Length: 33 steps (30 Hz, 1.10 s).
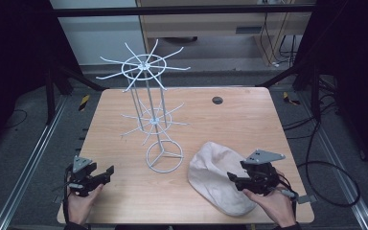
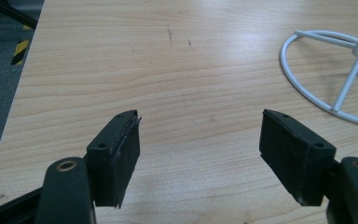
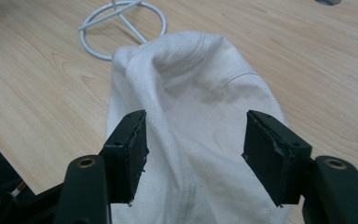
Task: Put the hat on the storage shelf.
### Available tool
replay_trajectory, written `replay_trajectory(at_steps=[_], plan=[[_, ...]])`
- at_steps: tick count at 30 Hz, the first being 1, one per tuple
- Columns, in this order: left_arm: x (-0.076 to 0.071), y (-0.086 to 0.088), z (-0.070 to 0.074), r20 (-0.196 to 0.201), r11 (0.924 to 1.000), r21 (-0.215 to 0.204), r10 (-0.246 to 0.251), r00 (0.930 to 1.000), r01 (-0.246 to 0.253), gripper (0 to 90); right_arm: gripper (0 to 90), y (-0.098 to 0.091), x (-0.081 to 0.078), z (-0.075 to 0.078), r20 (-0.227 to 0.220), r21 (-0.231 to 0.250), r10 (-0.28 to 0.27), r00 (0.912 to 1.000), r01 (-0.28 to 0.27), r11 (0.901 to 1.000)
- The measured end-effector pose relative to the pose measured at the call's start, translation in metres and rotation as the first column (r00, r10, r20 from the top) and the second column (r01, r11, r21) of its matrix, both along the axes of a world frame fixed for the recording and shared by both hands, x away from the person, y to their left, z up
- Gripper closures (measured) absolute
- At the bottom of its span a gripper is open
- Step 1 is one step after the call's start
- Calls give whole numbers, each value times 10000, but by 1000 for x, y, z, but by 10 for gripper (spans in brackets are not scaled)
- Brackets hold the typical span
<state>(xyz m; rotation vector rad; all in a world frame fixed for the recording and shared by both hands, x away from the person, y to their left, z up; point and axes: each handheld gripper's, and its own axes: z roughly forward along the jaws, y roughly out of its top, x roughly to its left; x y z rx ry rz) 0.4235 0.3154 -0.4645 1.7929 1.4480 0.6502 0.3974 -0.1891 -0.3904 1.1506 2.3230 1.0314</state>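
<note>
A white wire rack [image 1: 146, 64] with two tiers of hooks stands on a round base ring [image 1: 164, 156] in the middle of the wooden table [image 1: 230, 124]. To the right of it, near the front, lies a cream cloth [image 1: 215, 175]. My right gripper [image 1: 237, 172] hovers over the cloth's right side. In the right gripper view its jaws [image 3: 196, 135] stand open, with the cloth [image 3: 191, 93] below them and the pads not pressing on it. My left gripper [image 1: 103, 175] rests at the front left, open over bare wood [image 2: 200, 135], the base ring [image 2: 335, 111] to its right.
A small dark round cap [image 1: 217, 100] sits in the tabletop near the far edge. Black frame bars stand around the table. Cables [image 1: 326, 165] trail on the floor to the right. The base ring [image 3: 98, 56] lies just beyond the cloth's far end.
</note>
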Motion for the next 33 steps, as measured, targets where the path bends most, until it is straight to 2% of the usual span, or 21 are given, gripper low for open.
replay_trajectory(at_steps=[17, 33], plan=[[0, 0, 0, -17, 9999, 100, 1, 10000, -1, 288, 433, 15, 7, -19, -679, -428, 467, 9966, -497, 9979], [1, -1, -1, -100, 9999, 148, -26, 9999, 27, 288, 552, 21, 15, -34, -1352, -941, 658, 9886, -789, 9924]])
